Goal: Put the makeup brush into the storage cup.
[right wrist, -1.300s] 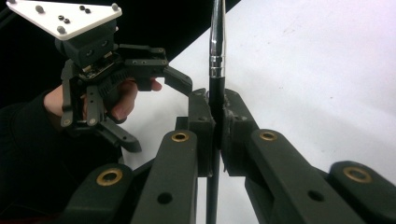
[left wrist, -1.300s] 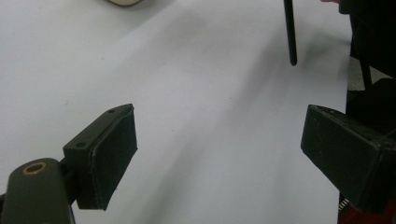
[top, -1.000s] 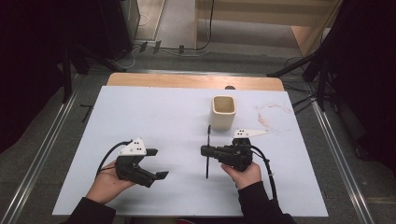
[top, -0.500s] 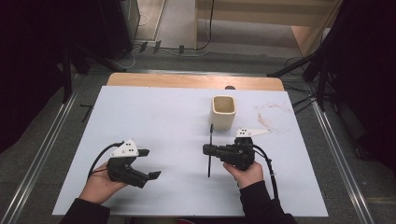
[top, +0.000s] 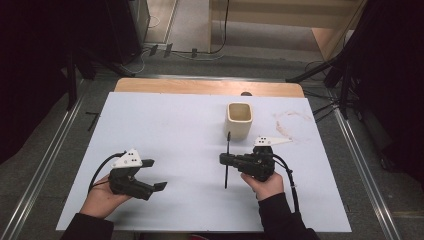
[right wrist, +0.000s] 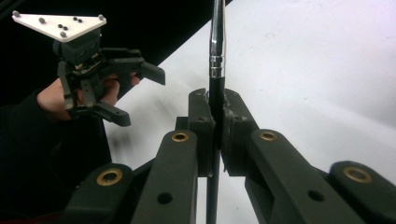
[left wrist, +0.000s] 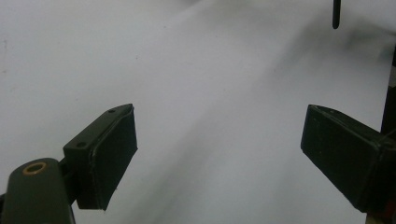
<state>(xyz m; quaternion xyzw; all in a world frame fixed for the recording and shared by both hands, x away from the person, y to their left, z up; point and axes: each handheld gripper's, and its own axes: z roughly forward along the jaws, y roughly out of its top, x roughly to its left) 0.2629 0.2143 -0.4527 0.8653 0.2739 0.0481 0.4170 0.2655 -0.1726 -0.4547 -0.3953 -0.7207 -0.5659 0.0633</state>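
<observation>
While the right gripper (top: pixel 223 159) pinches a slim black brush (top: pixel 226 160) crosswise between its pads, the brush hangs over the white table (top: pixel 165 125) just in front of a cream, square-mouthed cup (top: pixel 239 120). Its handle is glossy with a chrome ferrule (right wrist: pixel 216 59) (bristles unseen). Well apart, the left gripper (top: pixel 154 175) has matte jaws spread wide around nothing.

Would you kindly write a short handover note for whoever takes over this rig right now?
Right gripper: shut on the thin black brush, held crosswise just above the white table.
Left gripper: open, holding nothing, near the table's front left.
Cream cup: upright beyond the brush, nothing visible inside.
Done: brush picked up.
Left, probably: stand the brush in the cup.
</observation>
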